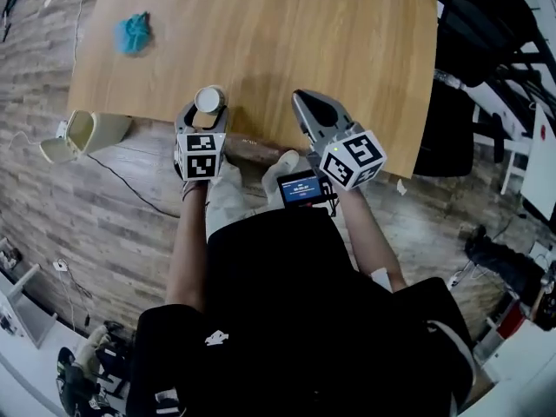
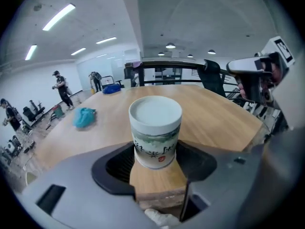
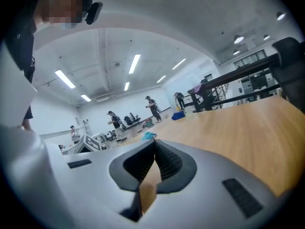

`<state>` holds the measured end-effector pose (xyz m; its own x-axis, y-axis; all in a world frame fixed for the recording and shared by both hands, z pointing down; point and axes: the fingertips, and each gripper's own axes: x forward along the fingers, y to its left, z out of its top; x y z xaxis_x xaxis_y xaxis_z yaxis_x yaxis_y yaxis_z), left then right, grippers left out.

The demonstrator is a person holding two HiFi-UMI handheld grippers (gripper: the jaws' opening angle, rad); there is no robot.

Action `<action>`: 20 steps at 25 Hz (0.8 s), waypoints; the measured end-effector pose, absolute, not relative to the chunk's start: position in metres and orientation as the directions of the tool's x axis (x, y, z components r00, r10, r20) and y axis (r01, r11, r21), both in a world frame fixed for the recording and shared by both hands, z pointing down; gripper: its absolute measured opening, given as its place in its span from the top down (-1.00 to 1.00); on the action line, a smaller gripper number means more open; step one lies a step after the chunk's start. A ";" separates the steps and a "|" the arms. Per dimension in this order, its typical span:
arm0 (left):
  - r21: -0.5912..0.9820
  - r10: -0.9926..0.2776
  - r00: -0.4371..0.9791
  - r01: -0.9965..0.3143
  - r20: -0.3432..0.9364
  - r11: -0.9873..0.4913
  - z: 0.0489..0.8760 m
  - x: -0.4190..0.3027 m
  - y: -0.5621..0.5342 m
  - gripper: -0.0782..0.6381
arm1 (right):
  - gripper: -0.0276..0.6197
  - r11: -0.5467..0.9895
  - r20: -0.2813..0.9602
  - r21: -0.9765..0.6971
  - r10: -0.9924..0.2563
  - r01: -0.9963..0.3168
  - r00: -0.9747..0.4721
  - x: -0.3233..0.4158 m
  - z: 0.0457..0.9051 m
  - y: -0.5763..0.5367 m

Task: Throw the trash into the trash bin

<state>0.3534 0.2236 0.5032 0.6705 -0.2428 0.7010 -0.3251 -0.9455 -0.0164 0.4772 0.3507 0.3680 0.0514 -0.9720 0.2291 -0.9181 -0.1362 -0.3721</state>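
Note:
My left gripper (image 1: 208, 111) is shut on a white paper cup with green print (image 1: 209, 99), held upright over the near edge of the wooden table (image 1: 287, 42). The left gripper view shows the cup (image 2: 155, 130) between the dark pads of the left gripper (image 2: 155, 152). My right gripper (image 1: 301, 99) hangs over the same edge, shut with nothing in it; its jaws meet at the tip (image 3: 155, 146). A crumpled blue piece of trash (image 1: 134, 33) (image 2: 85, 117) (image 3: 148, 136) lies at the table's far left. A beige trash bin (image 1: 82, 135) lies on its side on the floor, left of the table.
A black chair (image 1: 478, 50) stands right of the table. A cable (image 1: 130, 185) runs over the wooden floor near the bin. A small lit screen (image 1: 300, 188) hangs at the person's chest. Several people (image 2: 62, 87) stand far off in the room.

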 end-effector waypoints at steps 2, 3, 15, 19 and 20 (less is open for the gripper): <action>-0.010 -0.279 0.662 -0.379 0.695 -0.925 0.497 0.328 0.207 -0.01 | 0.92 -0.075 0.230 -0.364 -0.973 -0.928 -0.012 0.453 0.367 0.323; -0.005 -0.294 0.659 -0.403 0.692 -0.915 0.495 0.315 0.198 -0.01 | 0.92 -0.046 0.232 -0.361 -0.972 -0.931 -0.042 0.441 0.367 0.308; 0.026 -0.428 0.613 -0.591 0.664 -0.806 0.498 0.160 0.079 -0.01 | 0.92 0.310 0.216 -0.310 -0.898 -0.899 -0.384 0.261 0.357 0.153; 0.039 -0.483 0.571 -0.671 0.664 -0.740 0.502 0.090 0.039 -0.01 | 0.92 0.369 0.226 -0.323 -0.864 -0.872 -0.450 0.201 0.361 0.090; 0.034 -0.498 0.561 -0.686 0.662 -0.727 0.501 0.072 0.028 -0.01 | 0.92 0.382 0.224 -0.320 -0.859 -0.867 -0.461 0.186 0.361 0.073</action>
<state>0.0717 0.0275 0.5005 0.5608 -0.4978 0.6616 -0.6856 -0.7271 0.0341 0.1857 0.0729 0.3608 -0.4610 -0.8586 0.2242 -0.8670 0.3820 -0.3202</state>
